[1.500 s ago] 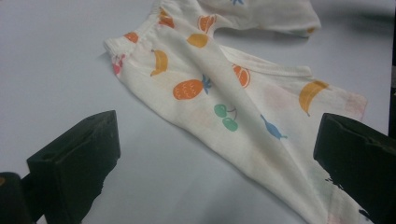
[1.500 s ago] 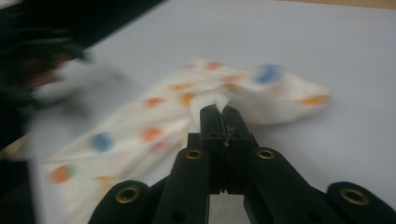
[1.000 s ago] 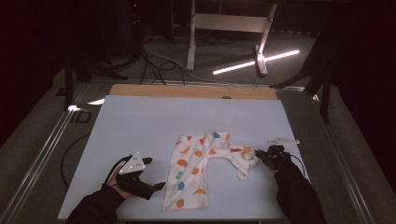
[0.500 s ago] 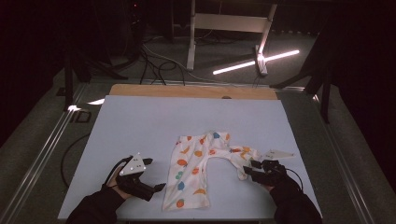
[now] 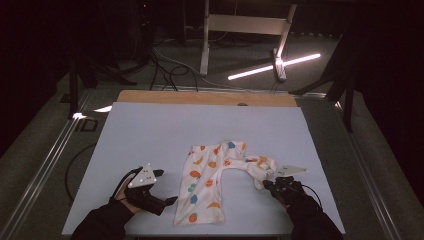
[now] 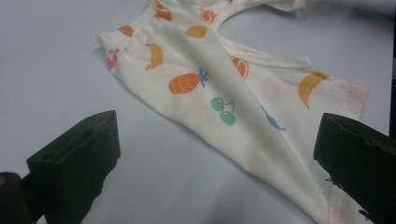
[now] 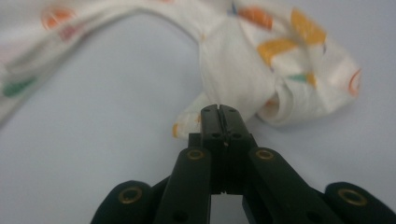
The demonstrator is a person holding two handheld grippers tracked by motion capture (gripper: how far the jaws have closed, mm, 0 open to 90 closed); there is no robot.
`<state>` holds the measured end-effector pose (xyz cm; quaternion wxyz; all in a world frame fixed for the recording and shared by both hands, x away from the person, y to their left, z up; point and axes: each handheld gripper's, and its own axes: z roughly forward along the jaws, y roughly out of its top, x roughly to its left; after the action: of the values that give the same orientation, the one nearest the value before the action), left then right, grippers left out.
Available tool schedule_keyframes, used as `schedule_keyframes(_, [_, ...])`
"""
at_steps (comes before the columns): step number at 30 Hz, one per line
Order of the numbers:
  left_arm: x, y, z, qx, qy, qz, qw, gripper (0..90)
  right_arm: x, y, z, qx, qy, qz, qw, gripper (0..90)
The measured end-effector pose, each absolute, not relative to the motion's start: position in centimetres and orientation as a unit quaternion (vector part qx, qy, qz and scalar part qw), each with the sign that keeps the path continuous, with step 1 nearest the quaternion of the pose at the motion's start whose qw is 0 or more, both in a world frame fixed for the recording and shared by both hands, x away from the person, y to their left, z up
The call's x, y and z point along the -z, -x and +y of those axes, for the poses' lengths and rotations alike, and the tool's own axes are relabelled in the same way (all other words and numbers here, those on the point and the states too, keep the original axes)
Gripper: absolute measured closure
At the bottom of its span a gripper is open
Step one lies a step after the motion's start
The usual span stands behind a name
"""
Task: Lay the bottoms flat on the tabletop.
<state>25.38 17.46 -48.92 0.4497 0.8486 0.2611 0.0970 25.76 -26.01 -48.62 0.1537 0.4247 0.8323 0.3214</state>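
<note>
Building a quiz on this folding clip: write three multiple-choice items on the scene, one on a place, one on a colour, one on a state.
1. Where does the garment lie on the table?
A. at the far edge
B. near the person's edge, between the two claws
C. hanging off the left side

2. What is the garment's base colour?
A. white, with coloured fruit prints
B. plain navy
C. solid red

3. How do the jaws of the left claw stand?
A. clamped on a sleeve
B. wide open, cloth between them untouched
C. shut with nothing between them

Key: 1 B, the high view shows it low on the table with the right claw at its other end. 2 A, pineapple, banana and cherries show on white cloth. 3 B, the left gripper view shows both jaws far apart.
</note>
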Motion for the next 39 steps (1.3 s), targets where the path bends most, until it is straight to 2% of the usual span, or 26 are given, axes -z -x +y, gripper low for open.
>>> schedule_keyframes(7, [49.0,-25.5,17.4,-0.096,-0.848,0.261,0.450,1.2,47.3,-26.6,-24.7,-0.338,-0.390,0.837,0.182,90.0])
schedule_keyframes(10, [49.0,-25.5,17.4,-0.095,-0.850,0.260,0.447,1.2,47.5,-27.7,-24.0,-0.341,-0.382,0.840,0.178,90.0])
schedule_keyframes(21, [49.2,-25.6,17.4,-0.092,-0.851,0.261,0.447,1.2,48.8,-32.0,-20.9,-0.353,-0.357,0.855,0.127,90.0])
schedule_keyframes(30, [49.3,-25.5,17.4,-0.089,-0.852,0.258,0.447,1.3,51.2,-33.7,-18.7,-0.325,-0.347,0.874,0.098,89.8])
schedule_keyframes(32, [49.3,-25.5,17.4,-0.089,-0.852,0.258,0.447,1.2,51.3,-33.7,-18.8,-0.331,-0.344,0.873,0.099,88.4])
schedule_keyframes(34, [49.2,-25.5,17.4,-0.090,-0.851,0.259,0.448,1.3,50.7,-33.5,-19.0,-0.336,-0.340,0.873,0.098,80.2])
schedule_keyframes(39, [49.1,-25.5,17.5,-0.092,-0.849,0.261,0.450,1.2,48.7,-32.5,-19.5,-0.357,-0.321,0.868,0.127,78.3])
